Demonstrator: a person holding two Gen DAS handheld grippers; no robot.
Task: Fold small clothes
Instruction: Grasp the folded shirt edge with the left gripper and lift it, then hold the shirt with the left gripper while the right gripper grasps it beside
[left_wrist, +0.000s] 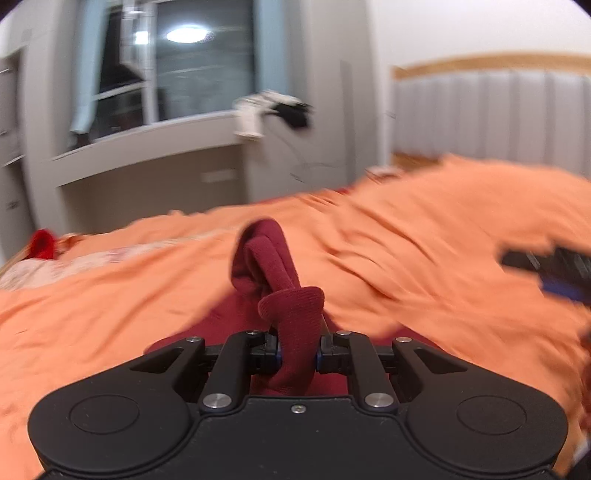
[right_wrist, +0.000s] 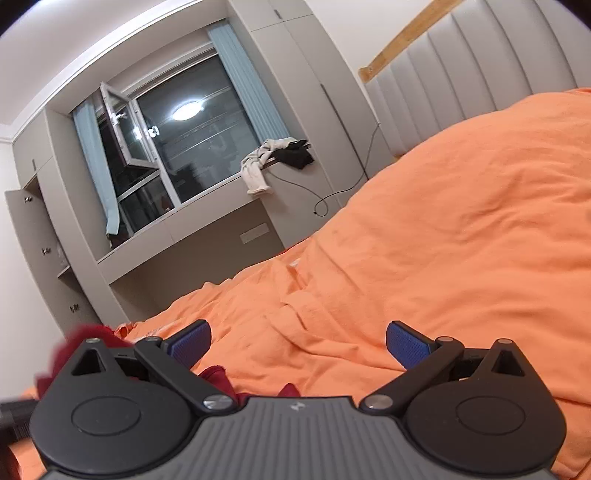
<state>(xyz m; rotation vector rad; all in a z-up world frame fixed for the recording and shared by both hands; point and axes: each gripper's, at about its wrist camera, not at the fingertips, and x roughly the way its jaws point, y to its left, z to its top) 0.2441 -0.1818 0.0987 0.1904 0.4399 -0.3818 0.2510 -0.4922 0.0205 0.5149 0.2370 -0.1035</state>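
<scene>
My left gripper (left_wrist: 298, 356) is shut on a dark red small garment (left_wrist: 280, 280), which bunches up in a fold above the jaws and hangs below them over the orange bedcover (left_wrist: 424, 229). The view is blurred by motion. My right gripper (right_wrist: 298, 343) is open and empty, its blue pads (right_wrist: 404, 345) wide apart above the orange bedcover (right_wrist: 443, 240). Bits of dark red cloth (right_wrist: 218, 378) show under and left of its body. The right gripper's dark body with a blue pad shows in the left wrist view (left_wrist: 554, 269) at the right edge.
A padded grey headboard (right_wrist: 461, 74) with a wooden rim stands at the right. A window ledge (right_wrist: 207, 206) holds white and black clothes (right_wrist: 273, 158) with a cable hanging. Grey cupboards (right_wrist: 37, 240) line the left wall. A red item (left_wrist: 42, 243) lies at the bed's far left.
</scene>
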